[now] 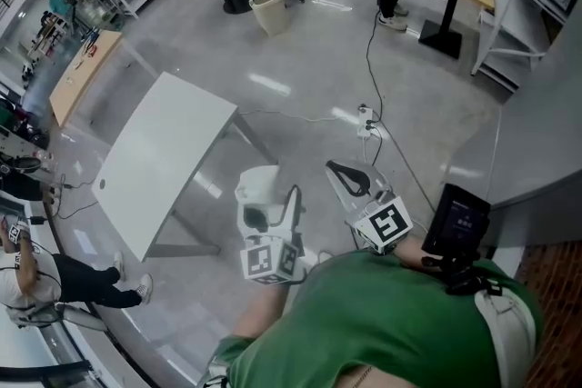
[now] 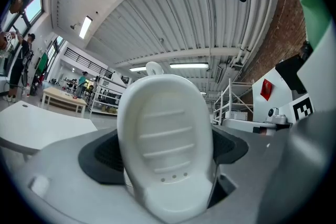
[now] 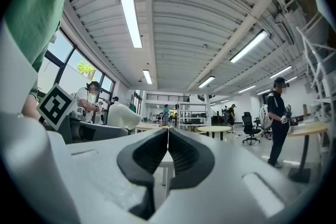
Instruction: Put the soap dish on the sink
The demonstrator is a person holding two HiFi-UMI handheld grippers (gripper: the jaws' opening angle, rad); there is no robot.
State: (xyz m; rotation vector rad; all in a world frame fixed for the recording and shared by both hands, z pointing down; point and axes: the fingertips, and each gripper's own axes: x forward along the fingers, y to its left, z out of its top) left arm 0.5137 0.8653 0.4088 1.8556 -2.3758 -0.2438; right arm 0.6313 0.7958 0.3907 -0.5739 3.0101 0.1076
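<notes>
- Grip comes first: the left claw [image 2: 164, 152] is clamped on the white soap dish [image 2: 163, 113]. The dish stands upright between its dark pads [image 2: 100, 157], ribbed hollow face toward that claw's camera, and the jaws are spread wide around it.
- Right claw [image 3: 168, 136] is closed with nothing in it, its pads meeting in a thin seam. It hangs just to the right of the left claw, and both point level, out from the person's green shirt [image 1: 391, 323].
- Destination: no sink shows in any view. Ahead of and below the claws lies bare floor, with a white table [image 1: 164, 159] off to the left claw's left, so the step in hand is judged to be the carry.
- Doing it well likely means an even squeeze. The dish looks smooth and rounded and is pinched near its lower end, so it could pivot or slip out forward.
- Before release, the dish should probably be turned hollow side up and lowered until its base rests flat on the sink's ledge, clear of the edge. Only then should the jaws part.
- Right claw is free to steady the dish if it rocks.
</notes>
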